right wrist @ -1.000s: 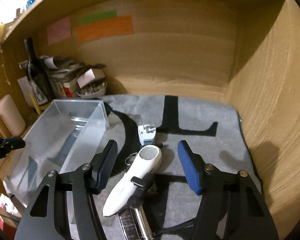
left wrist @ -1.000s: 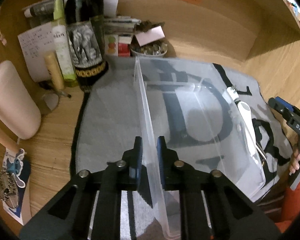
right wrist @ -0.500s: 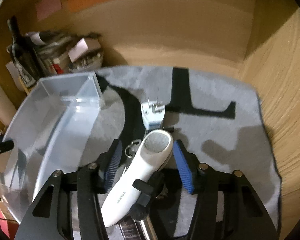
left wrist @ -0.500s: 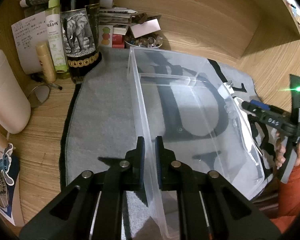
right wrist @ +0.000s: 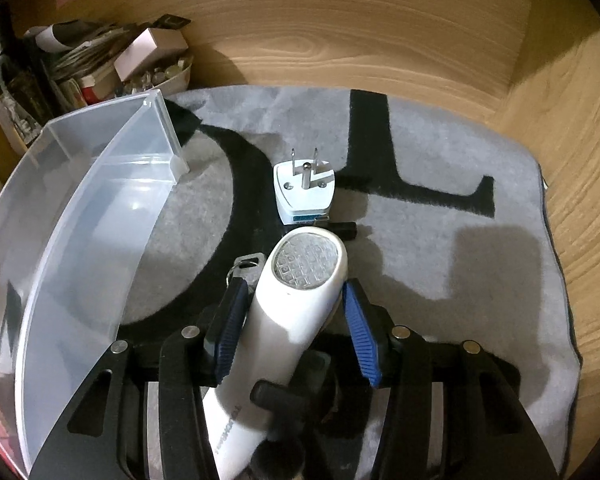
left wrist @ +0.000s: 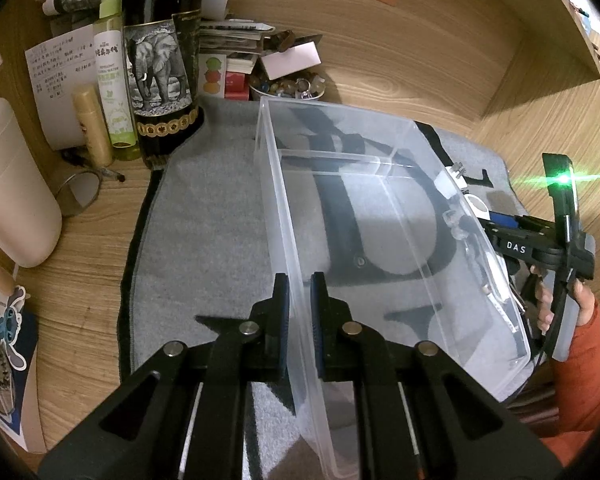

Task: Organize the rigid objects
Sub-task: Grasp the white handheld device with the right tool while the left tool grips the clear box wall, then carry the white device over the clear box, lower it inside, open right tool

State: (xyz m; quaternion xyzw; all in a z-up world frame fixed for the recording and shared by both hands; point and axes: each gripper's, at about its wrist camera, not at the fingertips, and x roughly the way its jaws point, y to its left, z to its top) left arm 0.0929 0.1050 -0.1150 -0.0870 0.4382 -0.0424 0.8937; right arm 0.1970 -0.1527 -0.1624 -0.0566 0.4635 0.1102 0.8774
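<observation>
Gripping the near wall of the one clear plastic bin (left wrist: 380,216), the left claw (left wrist: 299,312) is clamped shut on it. One white lint shaver (right wrist: 296,300) lies between the right claw (right wrist: 292,332) pads on the grey mat (right wrist: 440,208), long axis from 7 to 1 o'clock, round head toward 1 o'clock; pads flank it, contact unclear. One white plug adapter (right wrist: 304,192) sits just beyond at 12 o'clock, prongs up.

A clear plastic bin (left wrist: 380,216) sits on a grey mat with black lettering (right wrist: 440,216), beside a white lint shaver (right wrist: 296,304), a white plug adapter (right wrist: 304,196) and an elephant-labelled dark bottle (left wrist: 160,64).
</observation>
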